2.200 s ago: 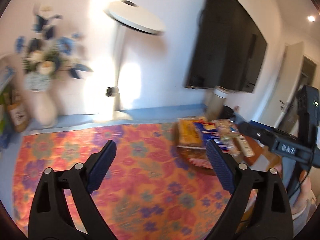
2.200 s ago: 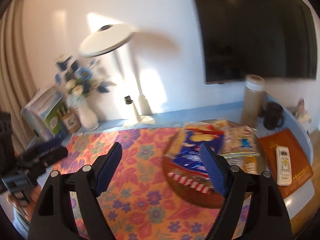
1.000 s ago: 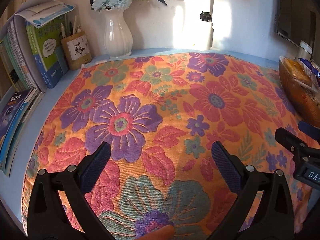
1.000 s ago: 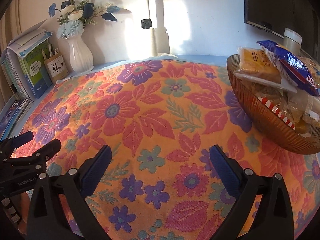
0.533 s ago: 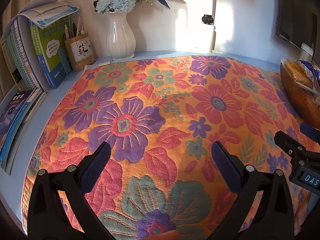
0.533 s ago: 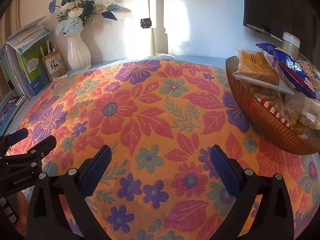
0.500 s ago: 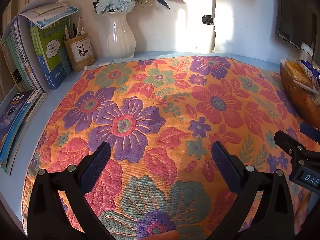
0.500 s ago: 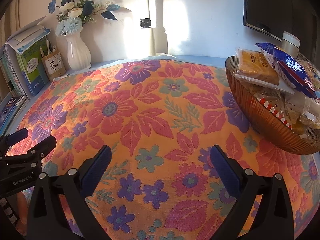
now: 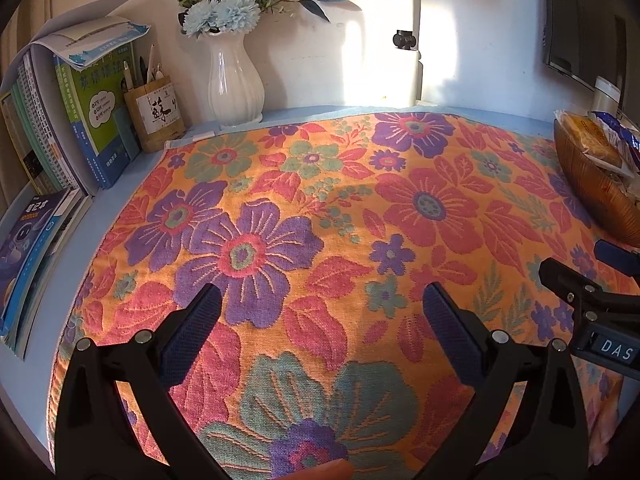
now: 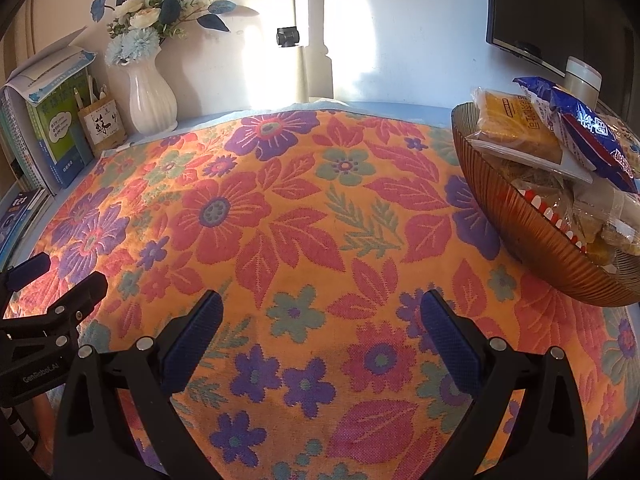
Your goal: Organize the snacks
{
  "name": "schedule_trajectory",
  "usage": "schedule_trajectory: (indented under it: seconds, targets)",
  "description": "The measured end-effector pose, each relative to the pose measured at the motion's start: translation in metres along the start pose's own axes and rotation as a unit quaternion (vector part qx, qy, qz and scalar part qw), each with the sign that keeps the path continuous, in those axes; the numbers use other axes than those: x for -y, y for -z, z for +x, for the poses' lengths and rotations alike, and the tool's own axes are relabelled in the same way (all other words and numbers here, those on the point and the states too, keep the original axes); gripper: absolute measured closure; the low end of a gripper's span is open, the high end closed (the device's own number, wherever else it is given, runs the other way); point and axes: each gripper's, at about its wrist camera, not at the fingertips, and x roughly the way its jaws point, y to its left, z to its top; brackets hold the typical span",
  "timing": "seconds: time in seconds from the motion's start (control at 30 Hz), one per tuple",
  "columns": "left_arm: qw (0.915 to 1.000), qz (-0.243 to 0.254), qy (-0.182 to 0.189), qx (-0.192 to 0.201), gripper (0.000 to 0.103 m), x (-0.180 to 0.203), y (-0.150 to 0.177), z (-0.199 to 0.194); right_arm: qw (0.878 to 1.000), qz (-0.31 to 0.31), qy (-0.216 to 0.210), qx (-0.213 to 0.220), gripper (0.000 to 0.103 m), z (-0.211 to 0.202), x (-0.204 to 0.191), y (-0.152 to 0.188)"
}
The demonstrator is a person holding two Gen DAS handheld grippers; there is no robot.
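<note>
A ribbed amber bowl (image 10: 532, 236) stands at the right of the flowered cloth (image 10: 280, 220), heaped with snack packets: an orange one (image 10: 516, 124) and a blue one (image 10: 588, 128) on top. The same bowl (image 9: 592, 184) shows at the right edge of the left wrist view. My left gripper (image 9: 320, 300) hangs open low over the cloth (image 9: 320, 208), holding nothing. My right gripper (image 10: 322, 308) is open too, empty, left of the bowl and apart from it. Each gripper also shows at the side of the other's view.
At the back left stand a white vase of blue flowers (image 9: 234, 76), a wooden pen holder (image 9: 154, 118) and upright books (image 9: 80, 112); more books (image 9: 28, 256) lie flat. A white lamp pole (image 10: 308, 32) rises at the back, a dark screen (image 10: 560, 8) hangs on the wall.
Since 2.2 s ago both grippers dropped from facing the wall to low over the cloth. In the last second they have only drifted slightly; both stay open.
</note>
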Motion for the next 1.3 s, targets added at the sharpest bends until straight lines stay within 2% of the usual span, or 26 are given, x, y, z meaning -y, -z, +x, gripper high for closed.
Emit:
schedule_trajectory:
  seconds: [0.43,0.7,1.07,1.3]
  targets:
    - [0.9996,0.025,-0.012,0.012,0.003,0.009,0.002,-0.006,1.0,0.002,-0.001,-0.002,0.005,0.0,0.002,0.0]
    - [0.9996,0.022,-0.011,0.01,0.003,0.008,0.001,-0.005,1.0,0.002,-0.002,-0.003,0.005,0.001,0.003,0.0]
    - [0.9991,0.031,-0.028,0.007,0.003,0.011,0.002,-0.004,1.0,0.0,-0.007,-0.022,0.005,0.007,0.003,0.001]
    - [0.9978,0.042,-0.051,0.011,0.003,0.016,0.002,-0.005,1.0,0.0,-0.009,-0.023,0.005,0.007,0.003,0.0]
